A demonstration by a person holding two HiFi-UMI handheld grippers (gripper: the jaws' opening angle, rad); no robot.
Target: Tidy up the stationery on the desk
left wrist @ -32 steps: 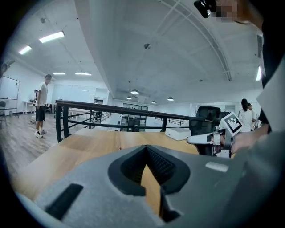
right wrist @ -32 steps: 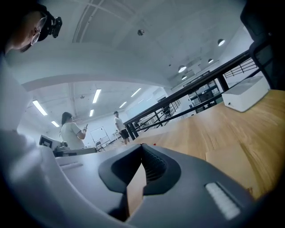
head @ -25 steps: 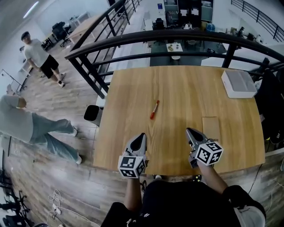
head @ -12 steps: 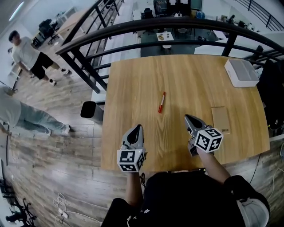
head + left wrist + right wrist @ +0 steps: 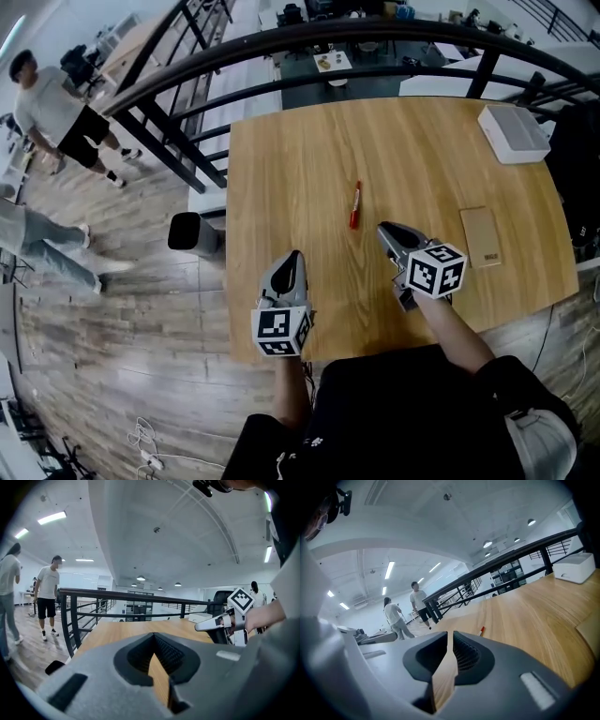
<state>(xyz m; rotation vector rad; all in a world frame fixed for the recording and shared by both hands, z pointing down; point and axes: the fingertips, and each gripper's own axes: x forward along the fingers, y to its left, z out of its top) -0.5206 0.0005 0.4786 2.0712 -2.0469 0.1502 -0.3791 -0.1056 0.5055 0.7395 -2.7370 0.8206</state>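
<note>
Wooden desk (image 5: pixel 309 169) fills the head view, with a black railing (image 5: pixel 281 56) along its far and left edges. Two people (image 5: pixel 47 103) stand on the floor far left, and a black bin (image 5: pixel 186 232) sits just off the desk's left edge.

A white box (image 5: pixel 514 133) sits at the far right corner. A flat tan pad (image 5: pixel 480 237) lies on the right side, nearer than the box (can't tell if it's a notebook or a card).

Left gripper (image 5: pixel 292 255) is over the near edge, left of centre. Its own view shows the jaw tips met, nothing between them.

Right gripper (image 5: pixel 384 228) is over the desk, near-right of centre. Its jaws have just been opening: there's a narrow slit with only desk surface showing through, so it holds nothing.

The red pen (image 5: pixel 355 205) lies mid-desk, running near to far, just beyond the right gripper's tip and apart from it.

View differences:
- The right gripper view catches the pen ahead of its jaws, plus the white box far right.
- The left gripper view shows no pen, only bare desk, railing and the right gripper off to its right.
- Only the head view shows the bin and the whole pad.
</note>
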